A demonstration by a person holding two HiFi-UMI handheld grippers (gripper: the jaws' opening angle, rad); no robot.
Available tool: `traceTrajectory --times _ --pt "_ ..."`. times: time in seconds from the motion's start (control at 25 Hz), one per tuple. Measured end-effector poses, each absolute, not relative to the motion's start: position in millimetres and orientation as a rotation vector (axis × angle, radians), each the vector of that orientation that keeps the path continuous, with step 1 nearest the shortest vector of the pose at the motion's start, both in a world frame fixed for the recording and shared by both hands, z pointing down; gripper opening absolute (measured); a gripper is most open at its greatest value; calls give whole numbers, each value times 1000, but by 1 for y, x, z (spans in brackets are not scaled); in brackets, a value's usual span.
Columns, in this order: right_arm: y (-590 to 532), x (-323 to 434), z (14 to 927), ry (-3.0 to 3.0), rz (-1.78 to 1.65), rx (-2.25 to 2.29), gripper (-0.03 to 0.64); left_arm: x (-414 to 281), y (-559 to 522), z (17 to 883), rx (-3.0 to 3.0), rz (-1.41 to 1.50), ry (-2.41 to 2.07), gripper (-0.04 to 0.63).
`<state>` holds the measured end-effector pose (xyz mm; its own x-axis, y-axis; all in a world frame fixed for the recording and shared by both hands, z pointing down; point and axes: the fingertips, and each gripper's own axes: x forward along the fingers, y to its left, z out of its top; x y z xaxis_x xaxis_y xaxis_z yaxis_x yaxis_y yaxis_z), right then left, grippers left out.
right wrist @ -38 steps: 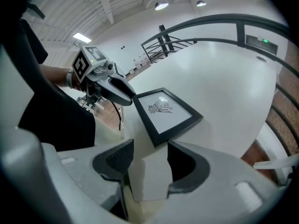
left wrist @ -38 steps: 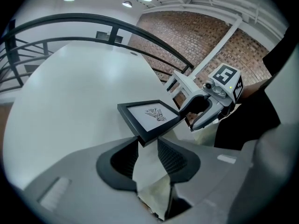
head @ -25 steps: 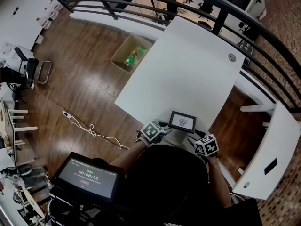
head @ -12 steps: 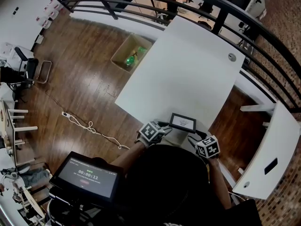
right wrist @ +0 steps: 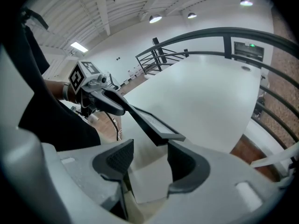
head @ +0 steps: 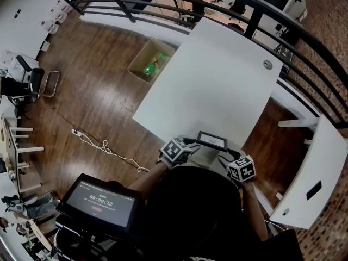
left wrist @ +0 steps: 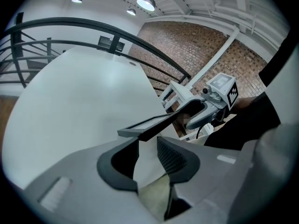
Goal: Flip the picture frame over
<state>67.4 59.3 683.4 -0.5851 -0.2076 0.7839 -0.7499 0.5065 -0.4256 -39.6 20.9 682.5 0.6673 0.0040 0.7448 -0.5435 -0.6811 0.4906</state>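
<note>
At the near edge of the worktop (head: 217, 80), pinching the frame (head: 211, 140) between two claws, one at each end. Clamping its left end in the tips of the left claw (left wrist: 147, 142), jaws parted only by the border's thickness. Clamping the right end the same way in the right claw (right wrist: 149, 148), the corner sitting right at the tips. Holding the frame steeply tilted, nearly edge-on in both gripper views and squeezed to a narrow strip in the head view, light front facing up. Not showing whether its far edge is touching the surface.

Carrying a marker cube on each claw, left cube (head: 174, 151) and right cube (head: 240, 168), just this side of the frame. Working over a white surface bearing a small round grommet (head: 267, 65) near its far corner. Facing a black railing (head: 255, 20) curving round the far side.

Overlooking a wood floor (head: 92, 91) on the left, with an open box (head: 140, 58) holding something green beside the worktop, and a white cable (head: 106, 151) nearer. Standing beside a second white table (head: 315, 167) on the right. Having a screen (head: 100, 203) with a timer at lower left. Facing a brick wall (left wrist: 205, 45) beyond the right claw in the left gripper view.
</note>
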Motion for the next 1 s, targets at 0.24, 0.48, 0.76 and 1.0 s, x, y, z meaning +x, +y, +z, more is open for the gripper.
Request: traceTrajectory --times 0.24,0.48,0.76,1.0 --pt "54 68 683 -2073 1026 793 209 -39 16 682 2157 972 -419 123" --pt "51 67 680 -2080 1021 798 209 -40 10 678 2166 969 -433 124" --pt "56 70 671 -2090 1030 804 209 -36 13 669 2162 939 -432 126" --pt "56 70 675 -2074 1037 809 209 -36 17 675 2152 953 -419 127"
